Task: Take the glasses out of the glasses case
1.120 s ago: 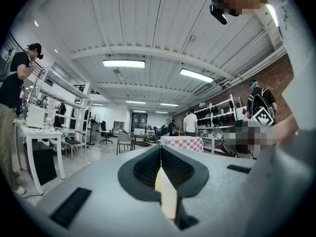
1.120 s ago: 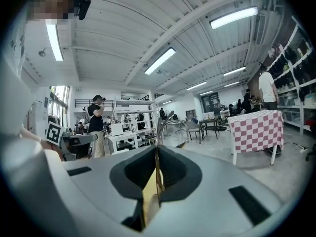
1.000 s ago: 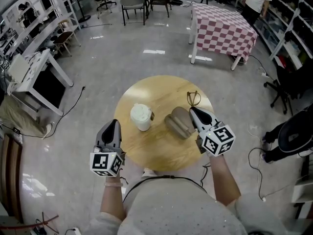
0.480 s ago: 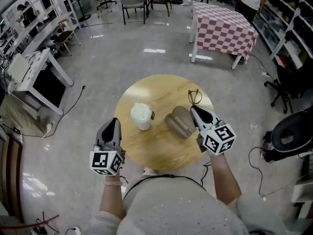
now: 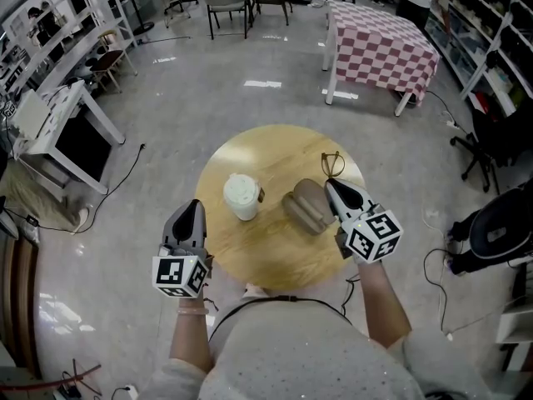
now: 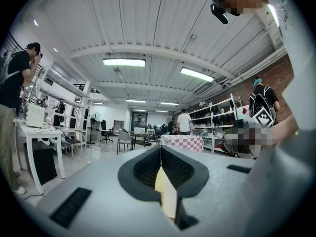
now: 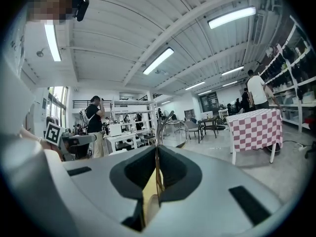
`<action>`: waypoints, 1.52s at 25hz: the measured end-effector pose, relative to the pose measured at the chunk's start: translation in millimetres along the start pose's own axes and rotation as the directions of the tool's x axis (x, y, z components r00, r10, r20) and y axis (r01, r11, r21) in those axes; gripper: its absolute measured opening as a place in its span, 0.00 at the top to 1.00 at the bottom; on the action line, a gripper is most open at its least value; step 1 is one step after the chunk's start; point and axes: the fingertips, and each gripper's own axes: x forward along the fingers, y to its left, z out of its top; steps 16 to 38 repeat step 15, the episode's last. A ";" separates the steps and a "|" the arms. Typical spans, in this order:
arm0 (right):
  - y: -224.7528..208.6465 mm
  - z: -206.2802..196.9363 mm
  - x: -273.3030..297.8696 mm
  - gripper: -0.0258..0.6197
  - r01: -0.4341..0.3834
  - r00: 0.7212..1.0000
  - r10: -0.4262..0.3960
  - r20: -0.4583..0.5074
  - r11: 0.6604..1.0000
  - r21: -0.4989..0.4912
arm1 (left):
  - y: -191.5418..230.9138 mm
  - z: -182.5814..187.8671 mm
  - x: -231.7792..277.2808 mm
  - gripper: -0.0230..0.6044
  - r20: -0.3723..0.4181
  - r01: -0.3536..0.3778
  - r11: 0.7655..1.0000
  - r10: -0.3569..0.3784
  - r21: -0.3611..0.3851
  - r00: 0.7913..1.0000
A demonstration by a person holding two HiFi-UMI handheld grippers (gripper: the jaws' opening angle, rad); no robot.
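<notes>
Plainly, right tool [image 5: 331,185] grips glasses [image 5: 331,166] beside case [image 5: 306,207].

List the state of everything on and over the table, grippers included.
Case: lying on the table; open or closed, cannot tell.
Glasses: out of the case, pinched in the right gripper.
Right gripper: shut on the glasses.
Left gripper: shut, empty.
Cup: upright, lid on.

Round table [image 5: 275,261]: one. Cup [image 5: 241,197]: one. Case [image 5: 306,207]: one. Glasses [image 5: 331,166]: one pair. Grippers: two, left gripper [image 5: 194,206], right gripper [image 5: 330,185]. Checkered table [image 5: 379,48]: one.
</notes>
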 end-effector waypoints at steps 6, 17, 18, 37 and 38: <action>-1.4 -1.8 0.4 0.93 0.004 1.000 -0.004 0.000 1.000 0.009 | 2.0 -1.1 1.9 0.95 -0.001 0.000 1.000 0.000 -0.006 1.000; -3.0 -7.5 -1.9 0.93 0.015 1.000 -0.015 -0.002 1.000 0.018 | 3.0 -8.0 2.9 0.95 -0.006 0.005 1.000 -0.005 -0.018 1.000; -3.0 -7.5 -1.9 0.93 0.015 1.000 -0.015 -0.002 1.000 0.018 | 3.0 -8.0 2.9 0.95 -0.006 0.005 1.000 -0.005 -0.018 1.000; -3.0 -7.5 -1.9 0.93 0.015 1.000 -0.015 -0.002 1.000 0.018 | 3.0 -8.0 2.9 0.95 -0.006 0.005 1.000 -0.005 -0.018 1.000; -3.0 -7.5 -1.9 0.93 0.015 1.000 -0.015 -0.002 1.000 0.018 | 3.0 -8.0 2.9 0.95 -0.006 0.005 1.000 -0.005 -0.018 1.000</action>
